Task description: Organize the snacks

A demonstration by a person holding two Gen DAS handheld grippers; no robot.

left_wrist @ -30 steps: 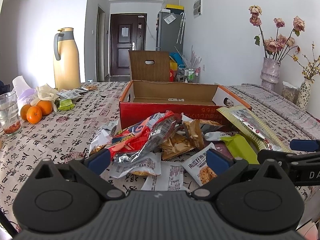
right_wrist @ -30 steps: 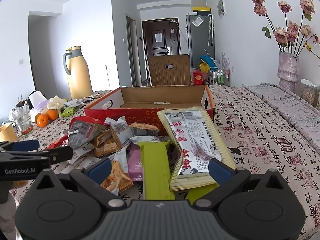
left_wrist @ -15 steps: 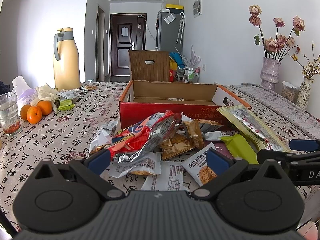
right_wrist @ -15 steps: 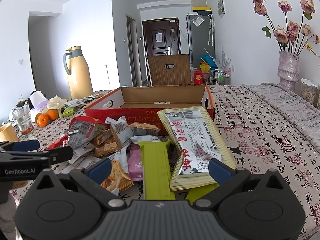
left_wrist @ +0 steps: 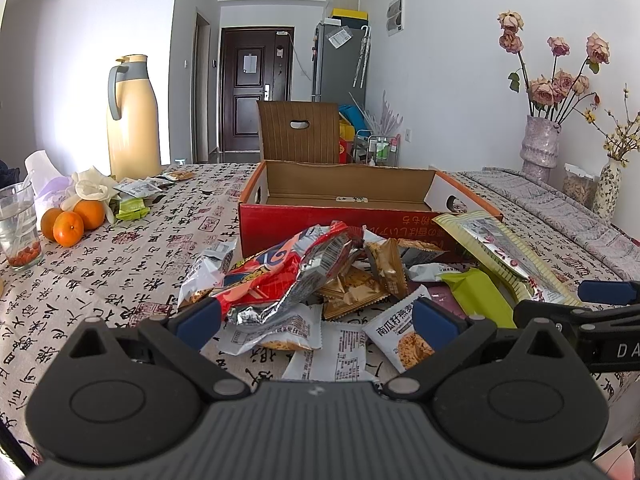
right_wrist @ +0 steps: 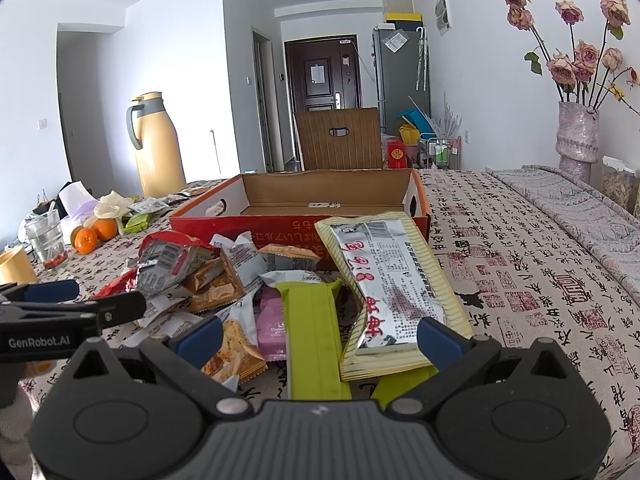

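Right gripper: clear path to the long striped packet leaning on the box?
Probably yes. The right gripper is open, and the long striped packet lies on top of the pile straight ahead, with nothing over it.

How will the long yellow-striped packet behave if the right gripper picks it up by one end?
The long yellow-striped packet already bends where it leans on the red box, so it probably droops. Its glossy film may slip. It looks light.

No visible change, both tools as before, open above the snack pile [left_wrist: 320, 280]; packets unmoved
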